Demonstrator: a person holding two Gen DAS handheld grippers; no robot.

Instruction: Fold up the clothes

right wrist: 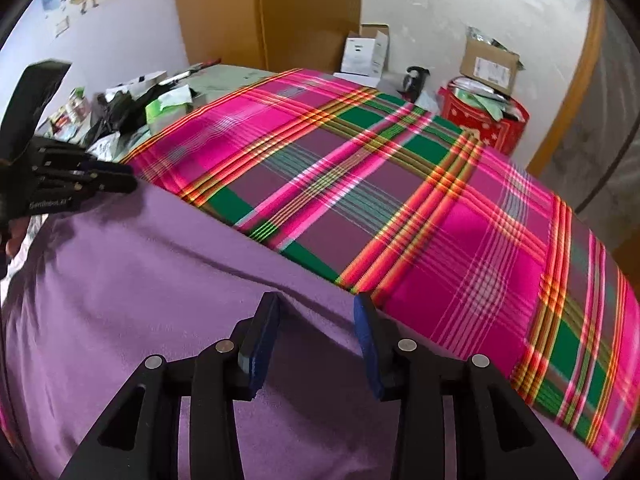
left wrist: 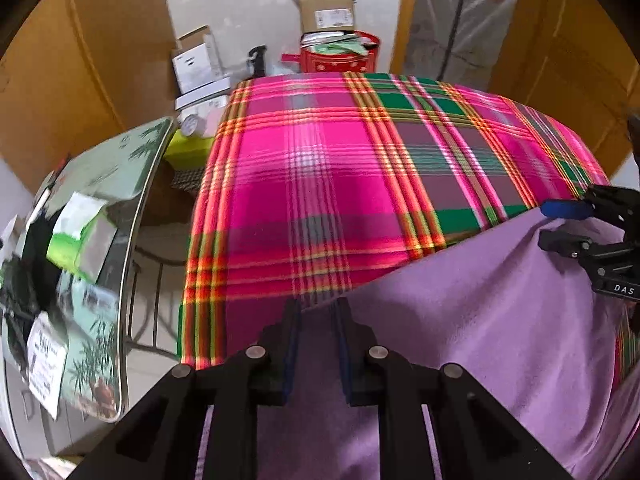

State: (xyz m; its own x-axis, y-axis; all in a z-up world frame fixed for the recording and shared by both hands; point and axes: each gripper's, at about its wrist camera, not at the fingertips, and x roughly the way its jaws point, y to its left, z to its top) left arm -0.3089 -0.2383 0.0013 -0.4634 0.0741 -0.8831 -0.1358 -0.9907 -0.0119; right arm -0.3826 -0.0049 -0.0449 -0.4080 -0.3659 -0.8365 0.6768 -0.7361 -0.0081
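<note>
A purple garment [right wrist: 168, 280] lies spread on a bright plaid cloth [left wrist: 320, 168] over the tabletop, its far edge running straight across the plaid. The left gripper [left wrist: 318, 308] hovers at that edge – jaws parted, nothing pinched. The right gripper [right wrist: 316, 308] sits over the same edge further along – jaws released wide, fabric beneath them ungripped

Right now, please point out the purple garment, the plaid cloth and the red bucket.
purple garment [right wrist: 160, 280]: right wrist view, flat middle.
plaid cloth [left wrist: 320, 168]: left wrist view, pink centre.
red bucket [left wrist: 340, 62]: left wrist view, front wall.
</note>
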